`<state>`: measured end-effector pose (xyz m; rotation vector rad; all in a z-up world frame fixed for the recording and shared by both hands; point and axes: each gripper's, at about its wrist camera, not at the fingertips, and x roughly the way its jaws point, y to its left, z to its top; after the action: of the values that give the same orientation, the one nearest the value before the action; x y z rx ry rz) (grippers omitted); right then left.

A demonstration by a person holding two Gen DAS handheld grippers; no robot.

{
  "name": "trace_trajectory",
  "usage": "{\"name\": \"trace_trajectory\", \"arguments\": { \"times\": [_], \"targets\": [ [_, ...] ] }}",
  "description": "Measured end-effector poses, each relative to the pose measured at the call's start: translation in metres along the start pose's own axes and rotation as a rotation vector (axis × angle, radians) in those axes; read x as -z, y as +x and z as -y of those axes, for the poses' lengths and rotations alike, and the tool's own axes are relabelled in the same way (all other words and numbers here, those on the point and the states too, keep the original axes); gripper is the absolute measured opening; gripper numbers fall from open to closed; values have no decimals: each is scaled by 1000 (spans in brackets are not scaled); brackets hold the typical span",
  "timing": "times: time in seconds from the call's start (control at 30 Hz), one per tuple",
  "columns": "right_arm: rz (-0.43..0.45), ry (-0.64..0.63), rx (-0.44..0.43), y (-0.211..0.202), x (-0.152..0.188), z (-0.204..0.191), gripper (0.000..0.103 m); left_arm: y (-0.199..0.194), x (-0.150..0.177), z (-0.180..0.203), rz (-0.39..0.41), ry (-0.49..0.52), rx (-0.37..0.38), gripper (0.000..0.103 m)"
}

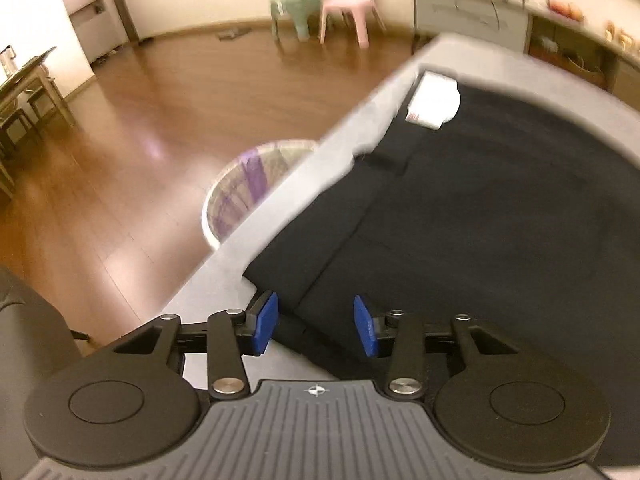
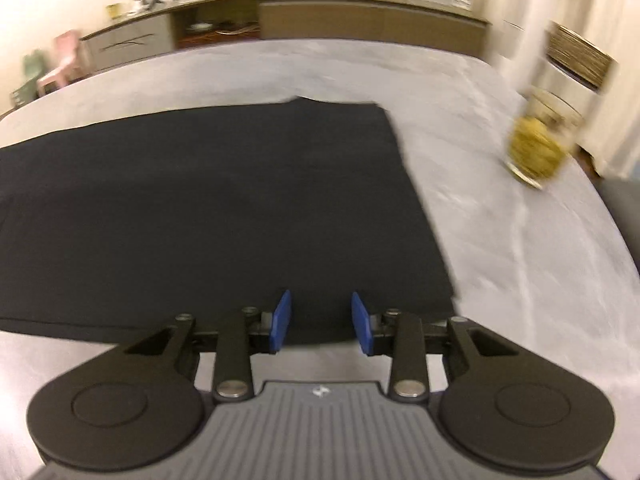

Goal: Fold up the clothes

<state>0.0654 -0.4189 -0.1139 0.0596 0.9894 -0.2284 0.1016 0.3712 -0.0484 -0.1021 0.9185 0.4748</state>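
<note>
Hovering over the near hem, my left gripper (image 1: pixel 315 326) and right gripper (image 2: pixel 321 328) both stand released, nothing pinched. Black garment (image 2: pixel 208 208) lies flat directly ahead of both, long axis running across my view. Beyond: grey tablecloth (image 2: pixel 500 240), laundry basket (image 1: pixel 248 188), wooden floor (image 1: pixel 132 152).

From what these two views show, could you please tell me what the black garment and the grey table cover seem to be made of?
Black garment: apparently a soft matte knit, lying flat with no shine. Grey table cover: likely a cloth or felt-like sheet, matte, with faint pale creases; blur leaves its weave unclear.
</note>
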Motion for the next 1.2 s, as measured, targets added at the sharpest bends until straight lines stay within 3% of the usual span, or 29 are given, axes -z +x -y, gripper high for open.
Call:
{"name": "trace_trajectory", "arguments": {
  "times": [0.07,0.1,0.17,0.23,0.33,0.5,0.57,0.67,0.8,0.9,1.0,1.07,1.2],
  "targets": [
    [6,-10,111,-8,0,0,37,-21,-8,15,42,-52,144,44],
    [36,11,104,-14,-1,-1,38,-29,-10,29,59,-50,210,46],
    [110,64,59,-26,-2,-1,63,-39,-9,72,78,5,312,46],
    [130,123,46,-16,-8,1,67,-37,-1,125,49,79,405,46],
    [162,158,107,-7,-22,2,68,-37,1,188,32,178,499,46],
    [223,254,107,9,-41,22,71,-39,17,265,0,276,591,46],
    [252,206,98,16,-48,16,71,-37,27,291,1,330,610,46],
    [264,83,44,34,-65,-4,69,-34,36,323,54,426,579,46],
    [147,-46,1,74,-97,-40,58,-35,43,352,96,500,541,53],
    [105,4,15,96,-122,-35,59,-35,45,353,111,536,561,53],
    [99,85,51,106,-133,-19,59,-40,39,340,106,494,583,53],
    [107,118,87,106,-132,-13,50,-42,33,335,125,463,573,53],
    [156,5,-7,84,-116,-39,49,-26,21,326,100,421,502,53]
  ]
}}
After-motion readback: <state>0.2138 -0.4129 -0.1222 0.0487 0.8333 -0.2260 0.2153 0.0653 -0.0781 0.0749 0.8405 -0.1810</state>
